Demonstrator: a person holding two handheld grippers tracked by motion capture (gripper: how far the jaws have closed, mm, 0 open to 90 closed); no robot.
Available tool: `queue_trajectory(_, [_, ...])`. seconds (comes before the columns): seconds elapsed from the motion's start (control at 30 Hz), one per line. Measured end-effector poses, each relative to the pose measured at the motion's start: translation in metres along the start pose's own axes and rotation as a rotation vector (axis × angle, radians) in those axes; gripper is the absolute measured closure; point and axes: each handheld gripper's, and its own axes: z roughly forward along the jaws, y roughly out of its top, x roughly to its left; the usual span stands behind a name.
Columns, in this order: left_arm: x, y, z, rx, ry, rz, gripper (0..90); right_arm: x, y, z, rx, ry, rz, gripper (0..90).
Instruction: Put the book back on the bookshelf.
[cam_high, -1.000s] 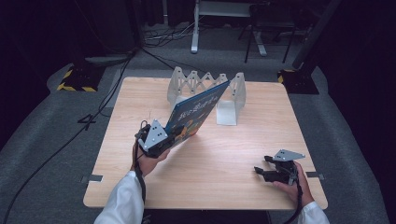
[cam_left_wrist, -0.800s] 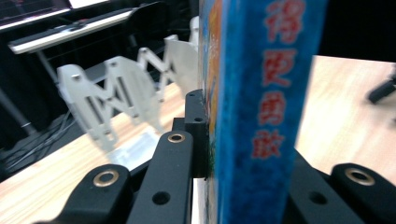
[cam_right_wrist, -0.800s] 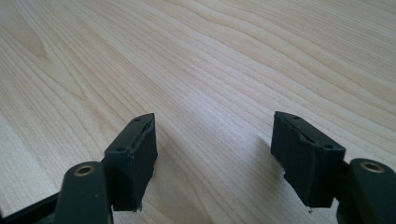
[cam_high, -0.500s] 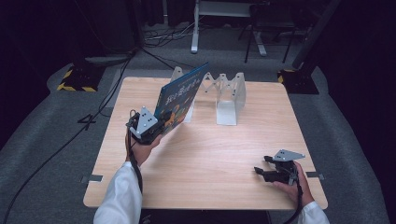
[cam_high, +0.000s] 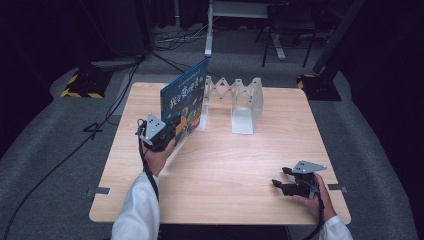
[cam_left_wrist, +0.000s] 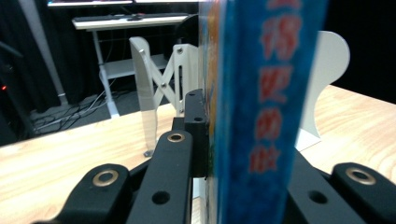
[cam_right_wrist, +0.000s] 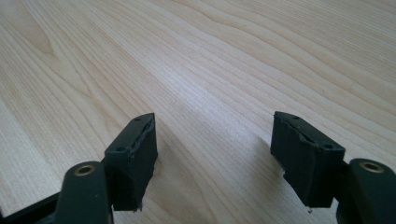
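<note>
Clamping the book (cam_high: 184, 107) by its lower corner, the left gripper (cam_high: 159, 136) holds it upright at about ten o'clock on the table (cam_high: 220, 175), just beside the rack's (cam_high: 235, 95) left end, probably so it can slide between the dividers. At five o'clock the right gripper (cam_high: 285, 182) rests on the wood, jaws apart and empty, likely parked clear of the work.

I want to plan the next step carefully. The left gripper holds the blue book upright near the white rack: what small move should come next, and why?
Probably ease the blue book sideways into the first slot of the white rack. The left gripper is shut on the book, which stands upright just beside the rack's left end, not yet between its dividers. The right gripper rests open on the table.
</note>
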Motion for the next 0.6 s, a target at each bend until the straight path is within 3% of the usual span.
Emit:
queue_trajectory(0.07, [-0.004, -0.008, 0.004, 0.014, 0.034, -0.019, 82.5, 0.0, 0.0, 0.0, 0.0, 0.0, -0.001, 31.8])
queue_trajectory(0.2, [-0.009, -0.014, 0.012, 0.023, 0.046, -0.028, 82.7, 0.0, 0.0, 0.0, 0.0, -0.001, 0.0, 31.8])
queue_trajectory(0.6, [-0.009, -0.009, 0.03, 0.038, 0.078, -0.072, 82.6, 0.0, 0.0, 0.0, -0.001, 0.003, -0.002, 31.7])
